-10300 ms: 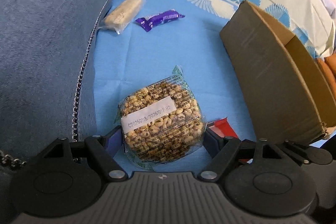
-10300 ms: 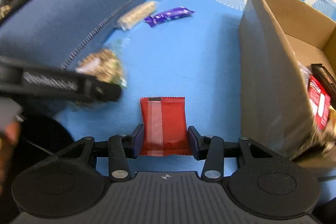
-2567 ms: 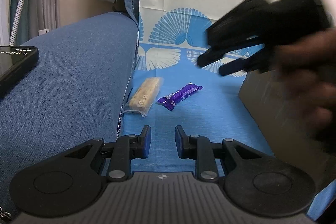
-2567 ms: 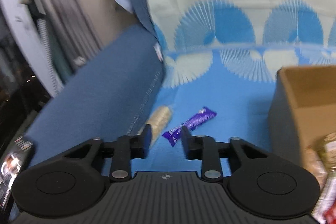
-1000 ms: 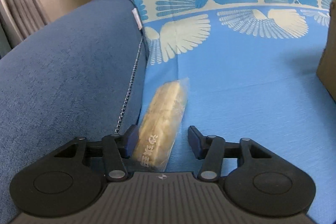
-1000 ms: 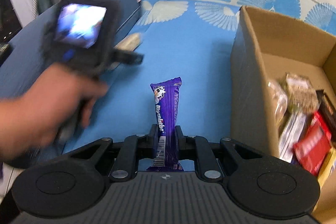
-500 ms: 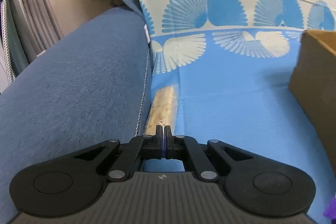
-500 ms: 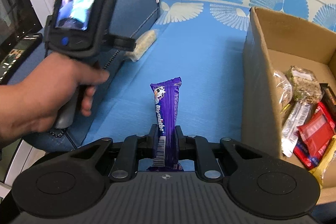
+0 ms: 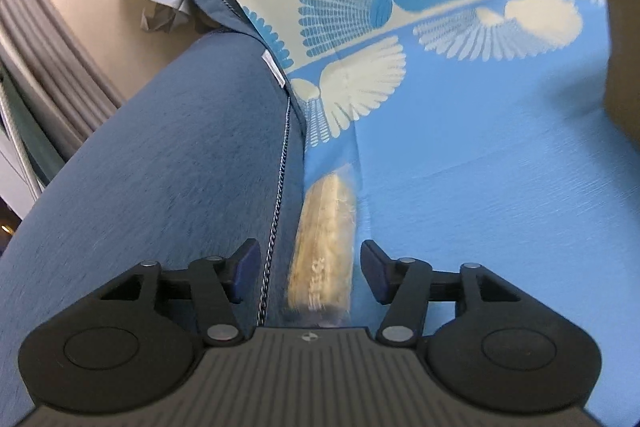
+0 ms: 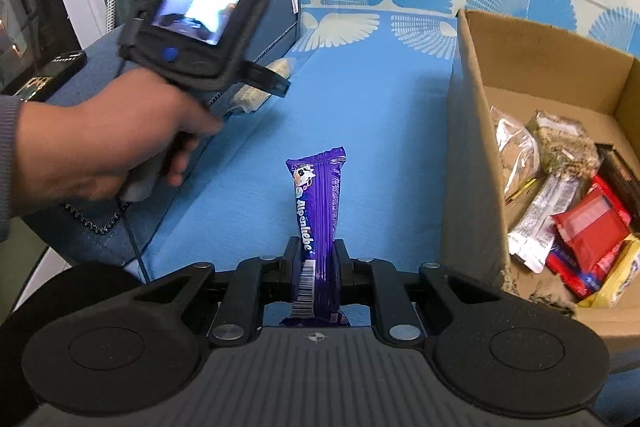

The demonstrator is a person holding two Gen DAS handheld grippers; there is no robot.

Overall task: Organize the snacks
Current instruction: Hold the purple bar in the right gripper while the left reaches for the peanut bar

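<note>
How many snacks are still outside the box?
2: a purple bar clamped in the right gripper, and a beige bar against the cushion, between the opening left gripper. Others may be hidden.

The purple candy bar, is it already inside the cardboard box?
No, the purple candy bar is clamped upright between the fingers of the right gripper, over the blue cloth beside the cardboard box, not inside it.

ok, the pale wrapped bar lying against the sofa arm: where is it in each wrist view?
Left wrist: pale wrapped bar sits low centre, between the opening fingers of the left gripper, untouched by them, along the sofa arm's seam.
Right wrist: upper left of centre, mostly hidden behind the left gripper.
Shared landmark: the cardboard box, at the right edge in the left view and on the right in the other.
</note>
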